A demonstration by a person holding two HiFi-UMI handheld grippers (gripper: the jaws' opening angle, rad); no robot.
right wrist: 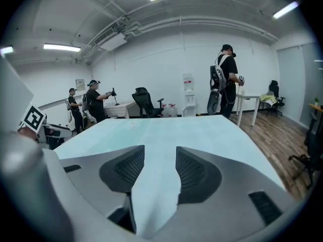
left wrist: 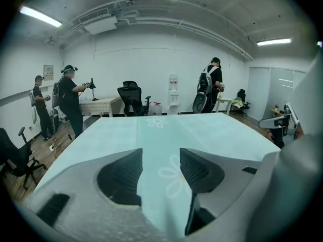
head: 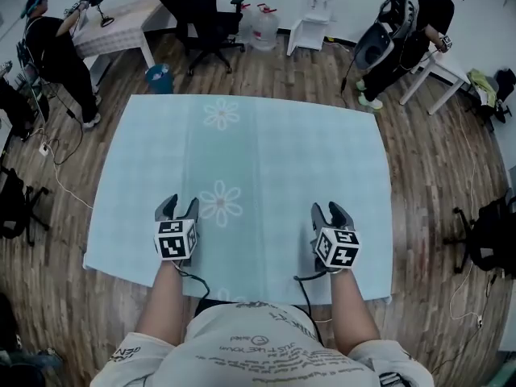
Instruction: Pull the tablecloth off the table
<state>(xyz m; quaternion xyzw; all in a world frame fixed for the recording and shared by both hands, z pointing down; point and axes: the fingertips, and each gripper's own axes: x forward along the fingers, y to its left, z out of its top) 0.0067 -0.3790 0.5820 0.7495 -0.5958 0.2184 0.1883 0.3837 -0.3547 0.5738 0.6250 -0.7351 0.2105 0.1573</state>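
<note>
A pale blue tablecloth (head: 258, 160) with white flower prints covers the table in the head view. My left gripper (head: 177, 206) is over the cloth's near left part, just left of a flower print (head: 221, 203). My right gripper (head: 330, 210) is over the near right part. Both point away from me. In the left gripper view the jaws (left wrist: 160, 160) stand apart, with flat cloth (left wrist: 166, 130) showing in the gap. The right gripper (right wrist: 160, 158) also has its jaws apart above smooth cloth (right wrist: 166, 130). Neither pinches any fabric. The cloth's near edge is partly hidden by my body.
Wooden floor surrounds the table. A black office chair (head: 197, 14) and water bottles (head: 260, 24) stand beyond the far edge. One person (head: 56, 51) stands by a white table at far left, another (head: 407, 31) at far right. Black chairs (head: 492, 236) flank the sides.
</note>
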